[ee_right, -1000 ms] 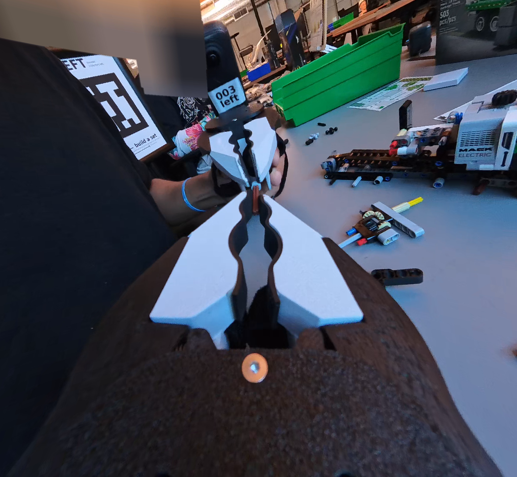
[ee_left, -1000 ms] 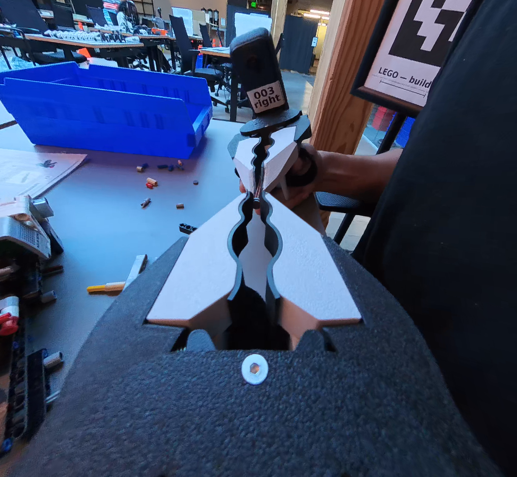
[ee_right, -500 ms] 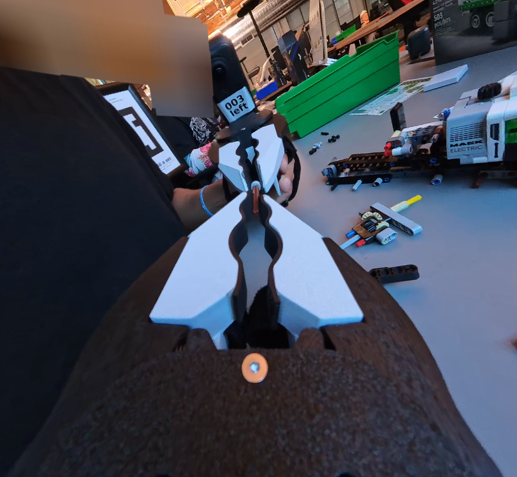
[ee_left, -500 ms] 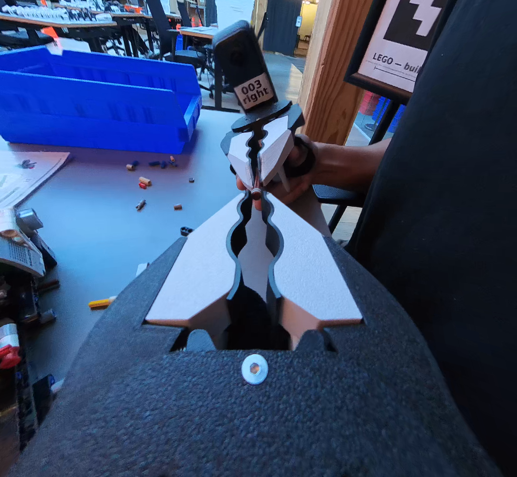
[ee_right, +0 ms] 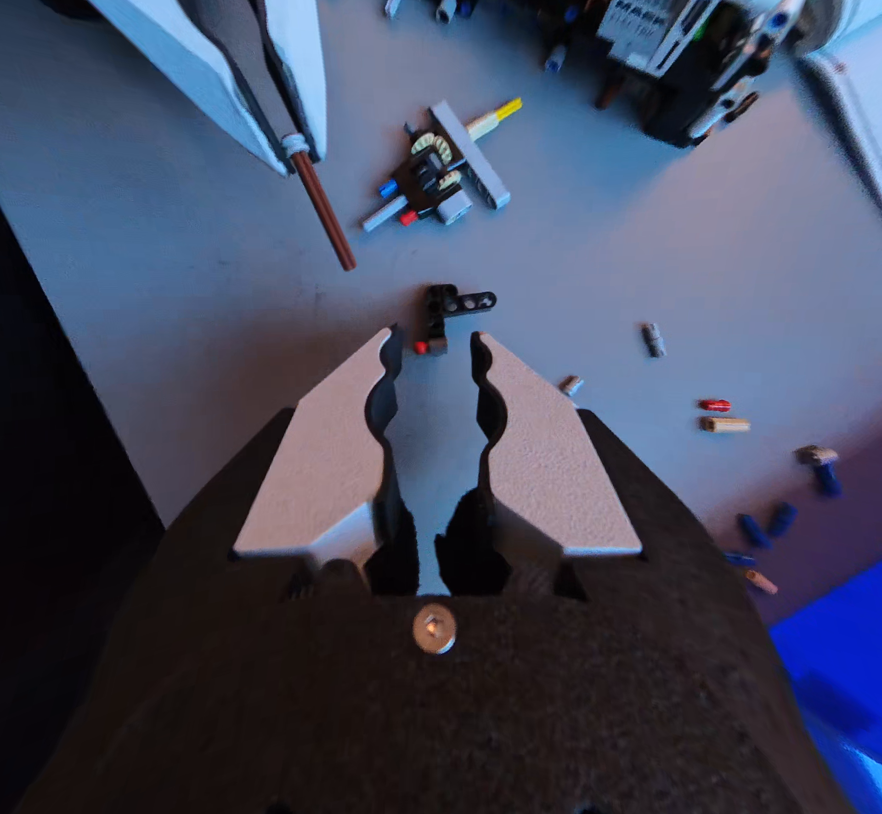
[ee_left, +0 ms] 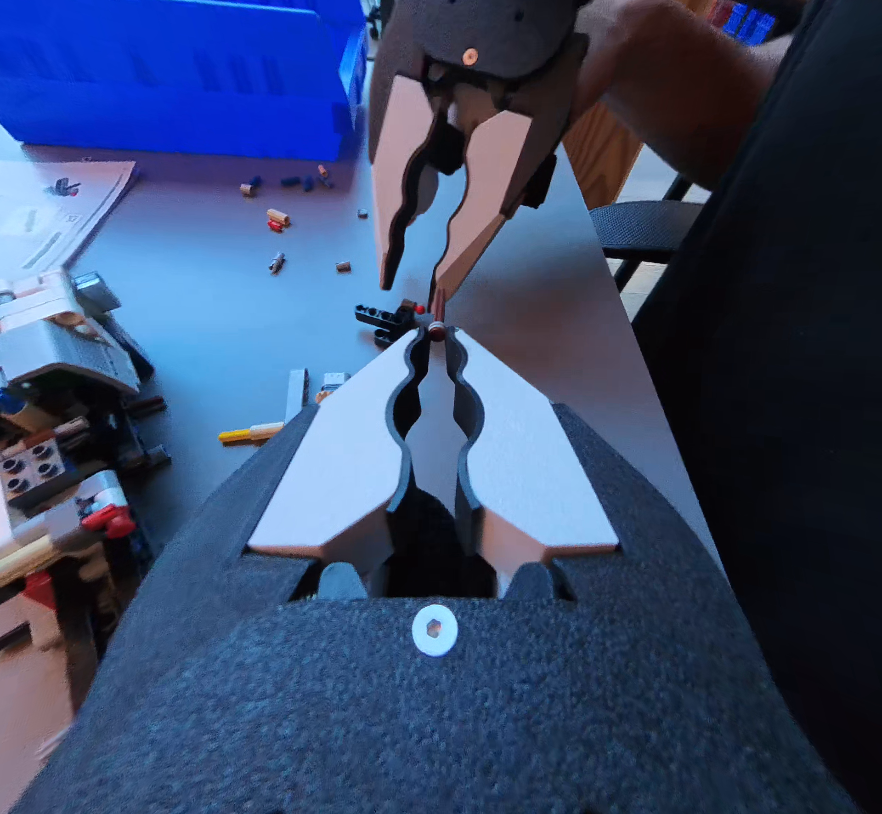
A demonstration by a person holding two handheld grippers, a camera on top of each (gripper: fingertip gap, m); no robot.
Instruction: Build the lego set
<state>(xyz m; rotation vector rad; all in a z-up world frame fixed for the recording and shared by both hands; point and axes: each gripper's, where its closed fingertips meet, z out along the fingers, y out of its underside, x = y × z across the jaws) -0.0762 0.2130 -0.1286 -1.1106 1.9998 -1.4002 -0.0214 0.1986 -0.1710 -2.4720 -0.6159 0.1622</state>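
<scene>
My left gripper (ee_left: pixel 435 336) is shut on a thin brown axle (ee_right: pixel 320 213) with a grey bush (ee_right: pixel 296 142) at its fingertips. In the right wrist view the left gripper (ee_right: pixel 299 160) comes in from the top left, and the axle slants down toward the table. My right gripper (ee_right: pixel 435 337) is open and empty, pointing down at the table. A black angled beam (ee_right: pixel 446 309) with a red pin lies just beyond its tips. In the left wrist view the right gripper (ee_left: pixel 413 286) hangs above that beam (ee_left: pixel 382 317).
A small gear sub-assembly (ee_right: pixel 436 170) lies beyond the beam. The partly built truck (ee_right: pixel 668 27) stands farther back. Loose pins (ee_right: pixel 723 423) are scattered to the right. A blue bin (ee_left: pixel 181 65) and a paper booklet (ee_left: pixel 52 213) are at the far left. A person in black stands along the table edge. The tips of one gripper are about 7 centimeters away from the tips of the other.
The right gripper has let go of the axle, opened, and swung down over the black beam on the table. The left gripper still holds the axle and has tilted toward the table.
</scene>
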